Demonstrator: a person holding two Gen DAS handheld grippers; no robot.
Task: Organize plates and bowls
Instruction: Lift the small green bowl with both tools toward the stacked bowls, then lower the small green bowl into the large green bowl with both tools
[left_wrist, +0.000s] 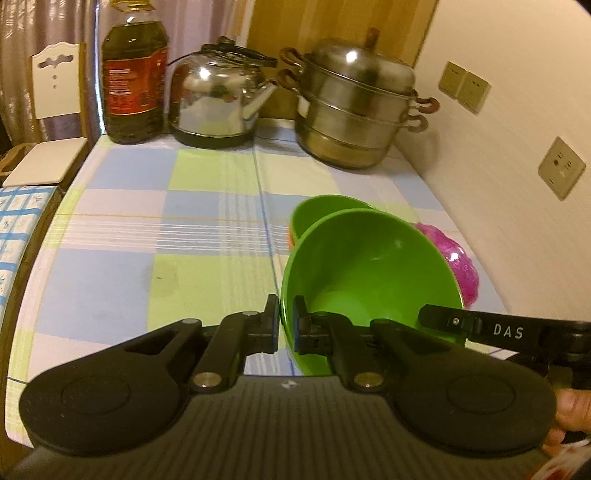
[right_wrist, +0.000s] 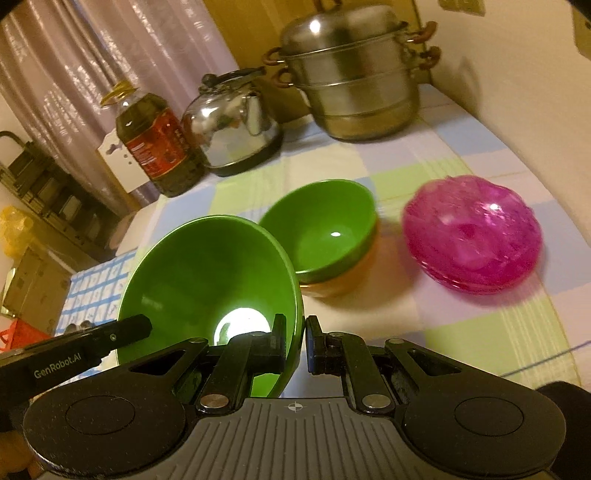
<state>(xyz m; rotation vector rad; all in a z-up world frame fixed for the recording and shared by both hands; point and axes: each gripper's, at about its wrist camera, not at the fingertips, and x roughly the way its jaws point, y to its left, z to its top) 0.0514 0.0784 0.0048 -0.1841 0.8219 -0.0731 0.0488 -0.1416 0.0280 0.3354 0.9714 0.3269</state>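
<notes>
- Both grippers hold one green bowl (left_wrist: 369, 273), lifted off the bench (left_wrist: 155, 229) and tipped, its open side toward the cameras.
- The left gripper (left_wrist: 286, 326) has its jaws closed on the bowl's rim at one side, one finger inside and one outside the wall.
- The right gripper (right_wrist: 296, 345) pinches the opposite rim in the same way; in the right wrist view the wall sits between its near-shut jaws.
- Step in hand, as I judge it: carrying this bowl to the bowl stack (right_wrist: 325, 236), a second green bowl nested in an orange one, standing just beyond the held bowl.
- The pink plates (right_wrist: 472, 232) are already piled beside that stack, near the wall, so the bowl looks like one of the last loose pieces.
- The next move calls for levelling the bowl, centring it over the stack, and lowering it until it nests, then letting both jaws open together.
- Risk: uneven release from the two sides could tilt the bowl or nudge the stack toward the plates.
- The kettle (left_wrist: 218, 96), oil bottle (left_wrist: 133, 74) and steamer (left_wrist: 358, 107) stand at the far end, well clear of the path.
</notes>
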